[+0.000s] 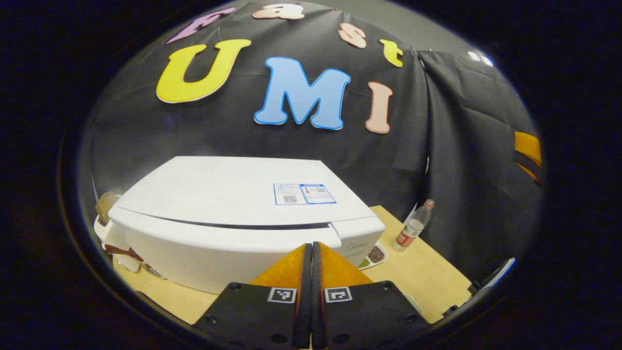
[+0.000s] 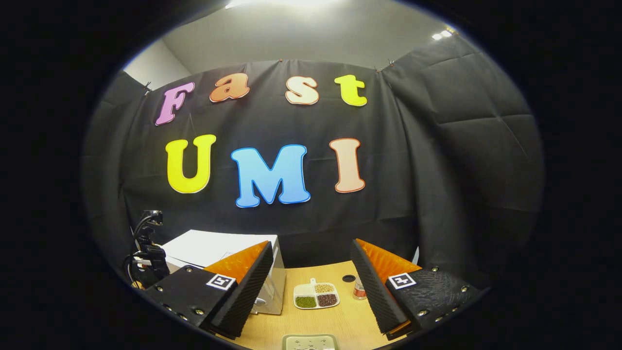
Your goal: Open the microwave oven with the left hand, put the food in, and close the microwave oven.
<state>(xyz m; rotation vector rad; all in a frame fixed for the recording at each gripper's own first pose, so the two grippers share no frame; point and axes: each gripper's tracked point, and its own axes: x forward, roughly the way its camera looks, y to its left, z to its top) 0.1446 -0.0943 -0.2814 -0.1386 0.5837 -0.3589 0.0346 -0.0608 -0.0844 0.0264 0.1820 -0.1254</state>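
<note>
A white microwave oven (image 1: 233, 214), its door shut, stands on a wooden desk (image 1: 427, 277), with a divided dish of beans and grains (image 2: 316, 295) just beside its right front corner and a plastic bottle (image 1: 413, 226) near the booth's black cloth wall. The left hand-held gripper (image 1: 311, 253) hovers at the oven's upper front edge, fingers pressed together on nothing. In the right gripper view, the right hand-held gripper (image 2: 311, 272) hangs above the desk with fingers spread wide, holding nothing, the dish between them farther off.
</note>
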